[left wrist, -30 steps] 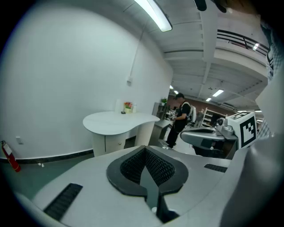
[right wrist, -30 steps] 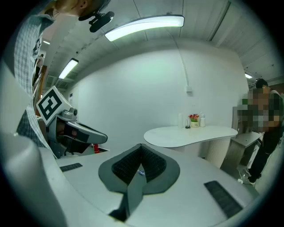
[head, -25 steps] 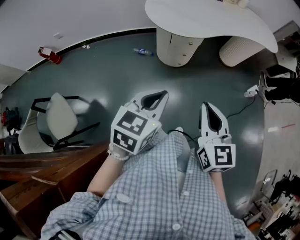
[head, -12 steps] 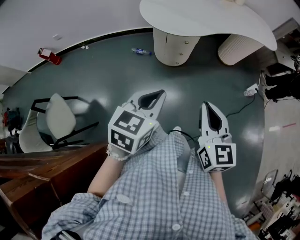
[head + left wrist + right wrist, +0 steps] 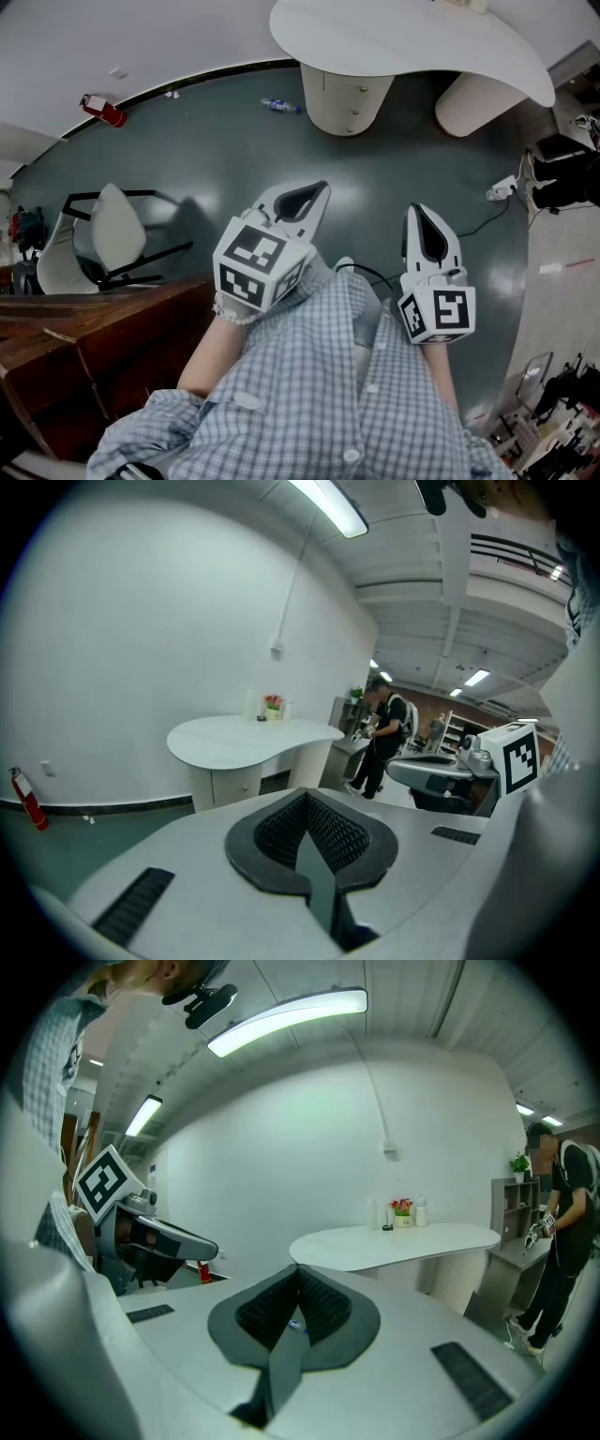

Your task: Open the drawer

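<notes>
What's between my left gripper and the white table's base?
Head view: only bare dark floor between left gripper and table base; the bottle lies left of that line.

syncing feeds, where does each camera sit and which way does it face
Head view: on the person's head, steeply down at the floor; shows shirt, left gripper, right gripper.
Left gripper view: on the left gripper, along its shut jaws toward the white table.
Right gripper view: on the right gripper, along its shut jaws toward the white table.
Shared: that table.
</notes>
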Tool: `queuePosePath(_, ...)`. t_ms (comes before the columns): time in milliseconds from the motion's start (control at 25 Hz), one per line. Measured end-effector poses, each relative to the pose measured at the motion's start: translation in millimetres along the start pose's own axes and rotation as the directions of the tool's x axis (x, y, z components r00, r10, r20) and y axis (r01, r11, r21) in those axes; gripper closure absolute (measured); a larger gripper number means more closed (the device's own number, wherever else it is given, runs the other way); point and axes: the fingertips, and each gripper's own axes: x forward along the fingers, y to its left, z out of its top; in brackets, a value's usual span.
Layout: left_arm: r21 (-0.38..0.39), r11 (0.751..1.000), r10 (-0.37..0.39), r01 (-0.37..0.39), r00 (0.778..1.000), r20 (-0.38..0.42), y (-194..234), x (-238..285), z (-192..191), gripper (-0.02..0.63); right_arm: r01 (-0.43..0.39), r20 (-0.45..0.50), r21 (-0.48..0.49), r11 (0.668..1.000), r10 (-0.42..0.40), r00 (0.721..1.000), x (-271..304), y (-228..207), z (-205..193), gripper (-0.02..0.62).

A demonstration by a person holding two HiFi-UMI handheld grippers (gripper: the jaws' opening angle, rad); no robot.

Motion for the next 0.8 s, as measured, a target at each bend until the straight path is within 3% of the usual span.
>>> queuePosePath(400,-0.050,0.994,0.098,-0.097,0.995,0.020,-12,17,6,0.609,-0.076,-0.024,-0.093,0.993,0.075,0.997,-6,-35,-14,0.586)
queuePosePath(560,-0.040,0.993,0.111,-0.111,0.994,0.012,-12,19,5,0.609,-0.090,-0.031,-0.151,0.984,0.086,0.996,-6,-33,-17,0.588)
queuePosePath(800,-0.029,0.995,0.098,-0.098,0.995,0.003,-6,35,10,0.609,-0.090,-0.039,-0.150,0.985,0.085,0.996,5,-38,-18,0.587)
